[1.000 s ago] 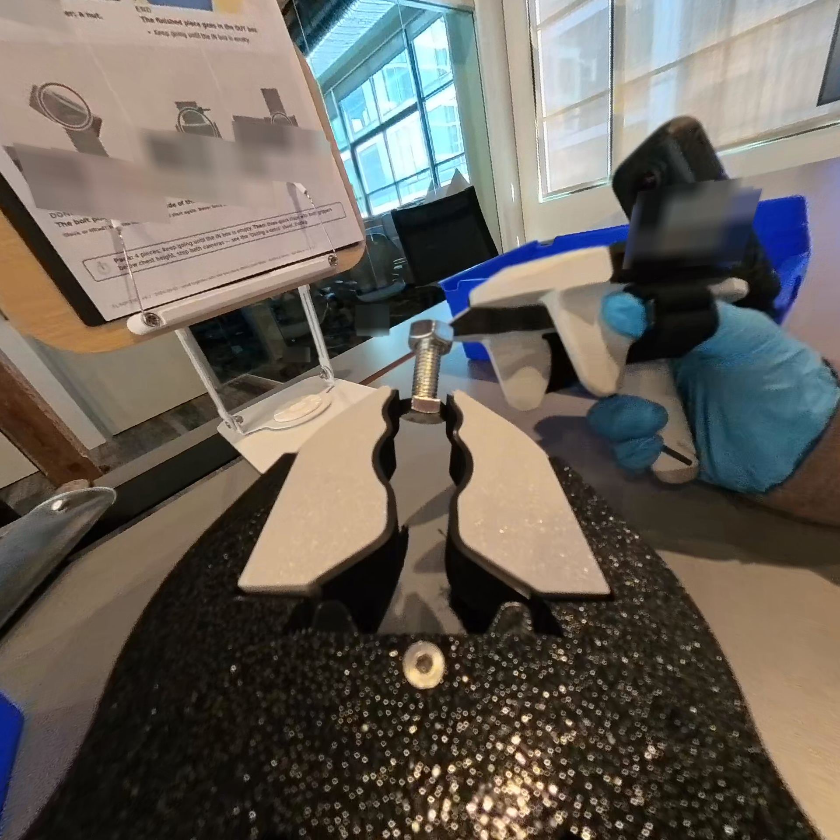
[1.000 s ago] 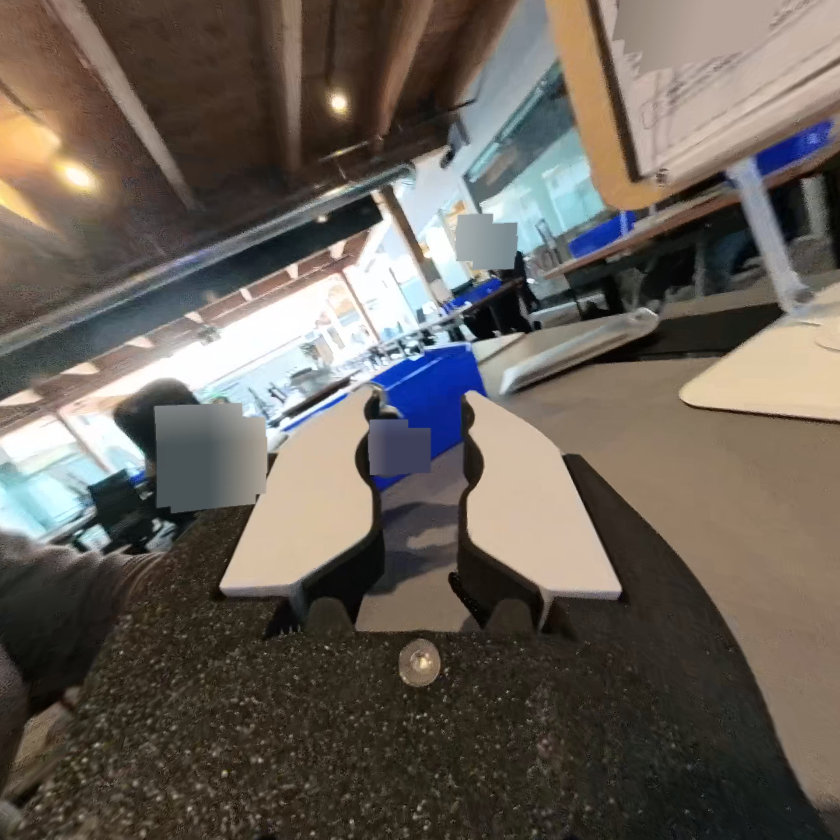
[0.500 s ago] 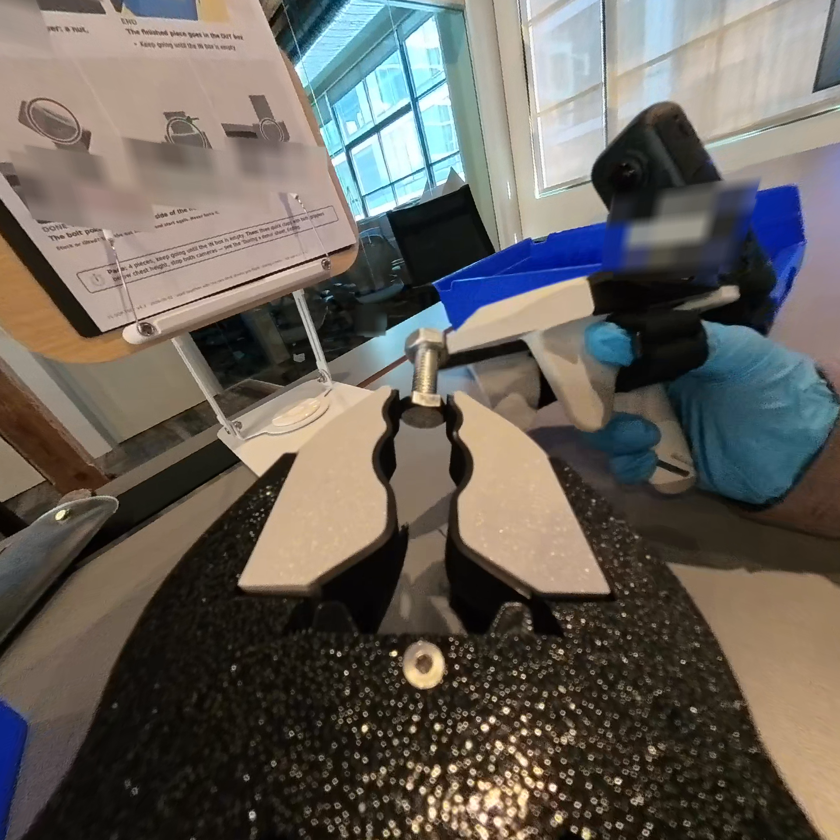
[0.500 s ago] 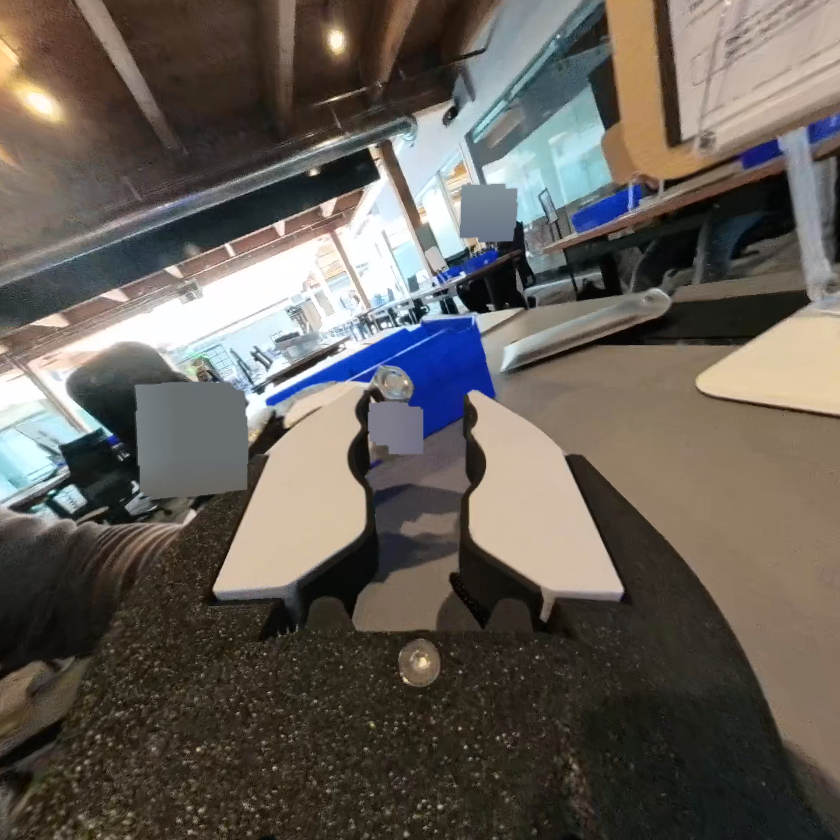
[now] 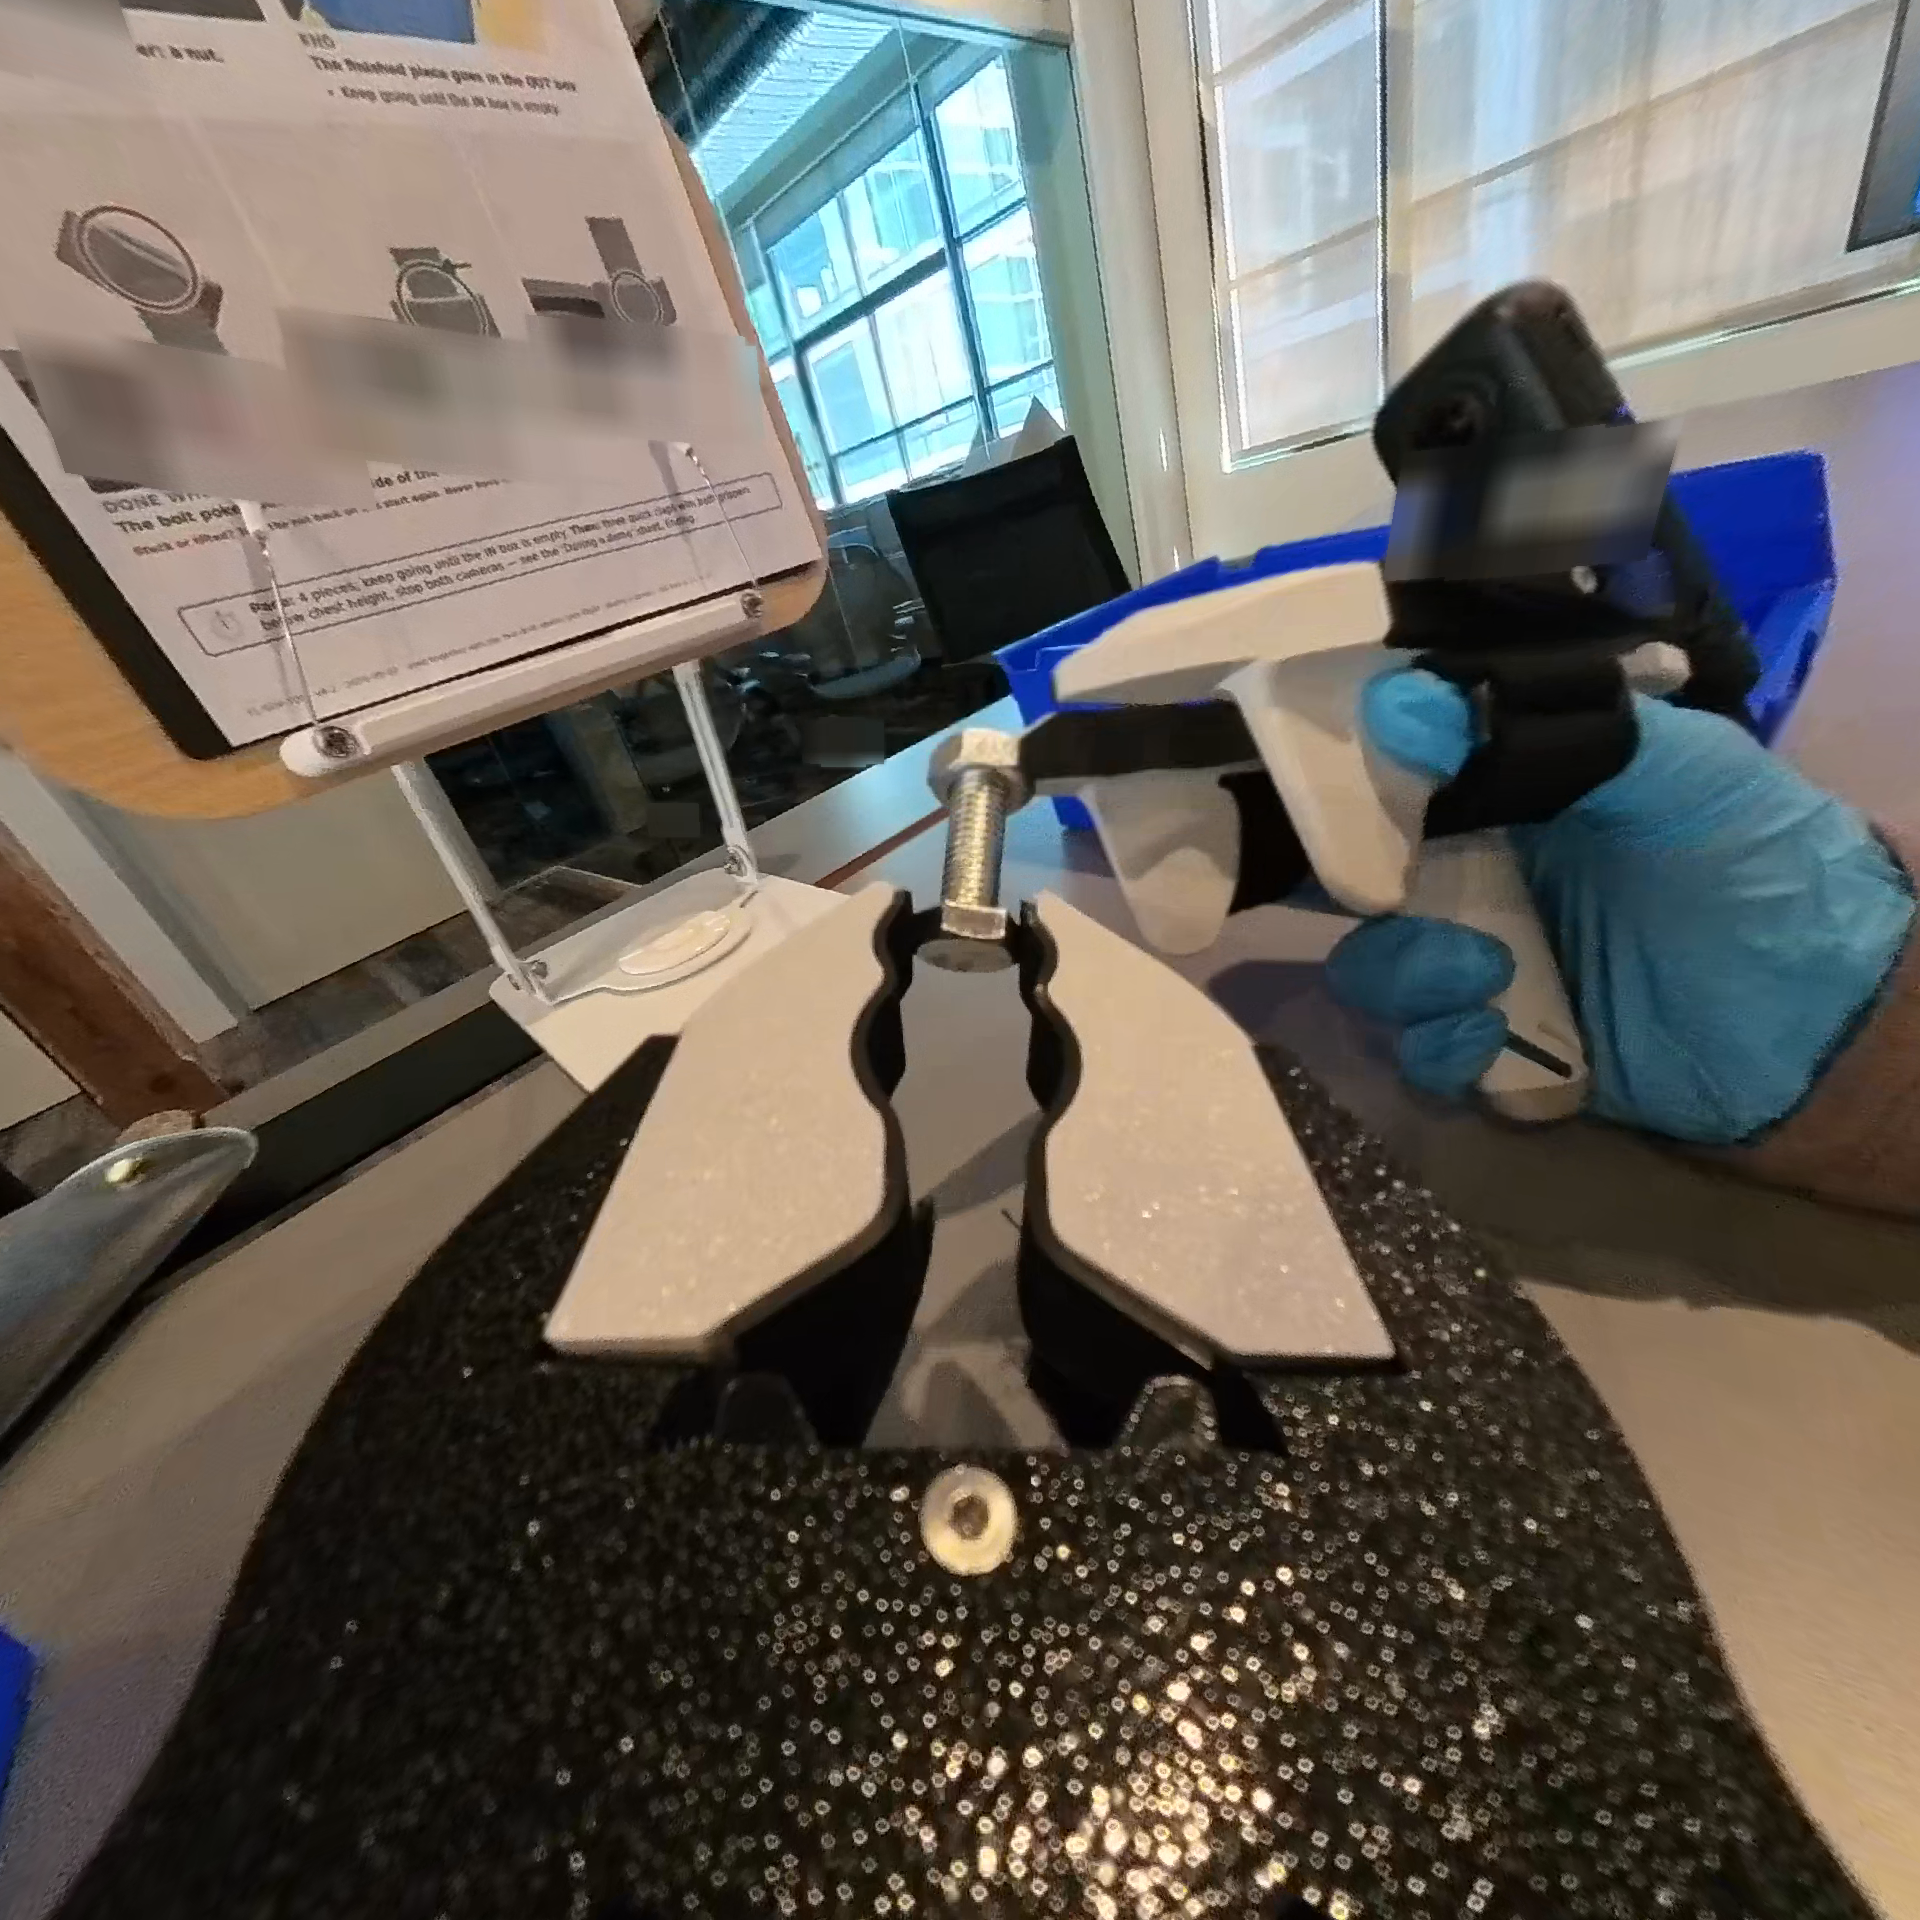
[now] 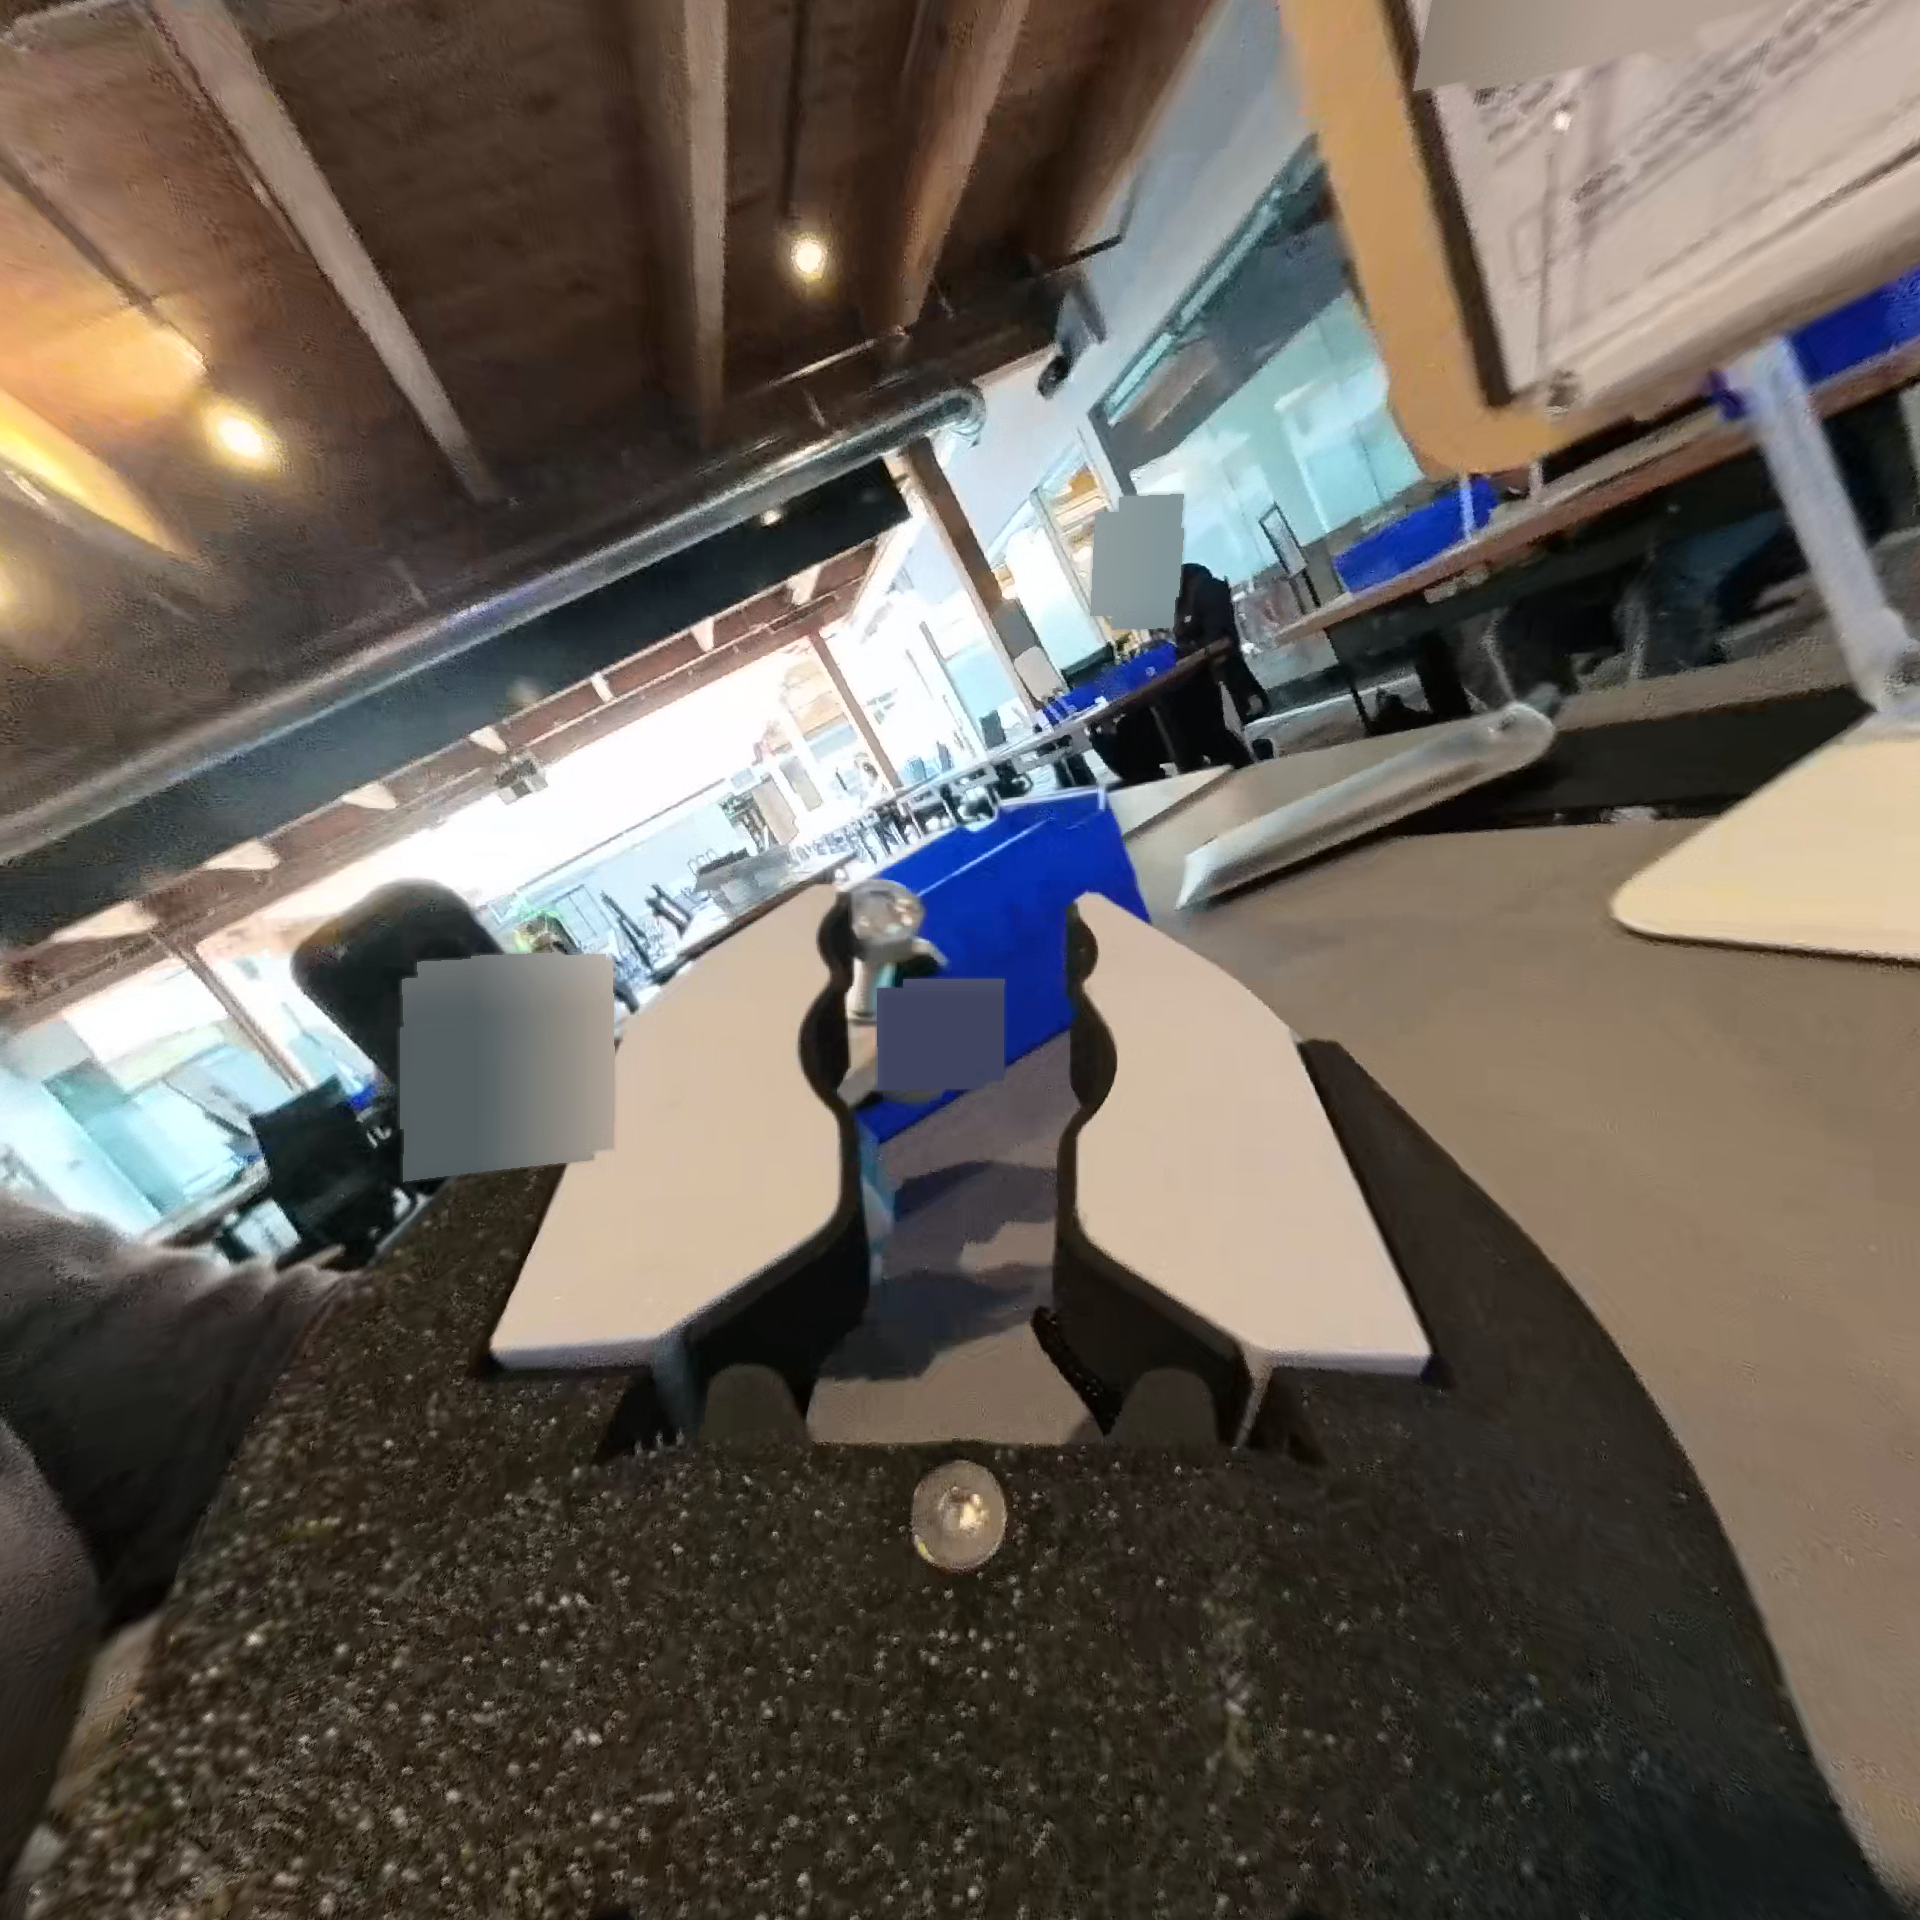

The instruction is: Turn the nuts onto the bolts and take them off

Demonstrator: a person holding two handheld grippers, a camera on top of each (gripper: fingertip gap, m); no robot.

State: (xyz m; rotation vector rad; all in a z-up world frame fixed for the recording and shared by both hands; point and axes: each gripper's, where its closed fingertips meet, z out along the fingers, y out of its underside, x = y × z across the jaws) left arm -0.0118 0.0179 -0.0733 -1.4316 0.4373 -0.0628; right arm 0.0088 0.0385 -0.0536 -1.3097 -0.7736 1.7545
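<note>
Bolt (image 5: 974, 844) clamped upright in left fingers (image 5: 904, 935); right fingers (image 5: 1184, 649) apart, touching its top, blue bin (image 5: 1787, 540) behind.

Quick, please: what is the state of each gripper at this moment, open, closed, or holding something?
Left gripper: closed on the lower end of the upright bolt.
Right gripper: open, its fingers either side of the bolt's top, not clamped.

surface: grey table (image 5: 1714, 1455), matte, also in right wrist view (image 6: 1558, 1143)
far right: blue bin (image 5: 1787, 582) on table
far left side: second blue bin (image 6: 997, 914) on table
centre back: white stand base (image 5: 665, 956) of instruction board, resting on table
left edge: flat metal plate (image 5: 94, 1216), lying near table edge
</note>
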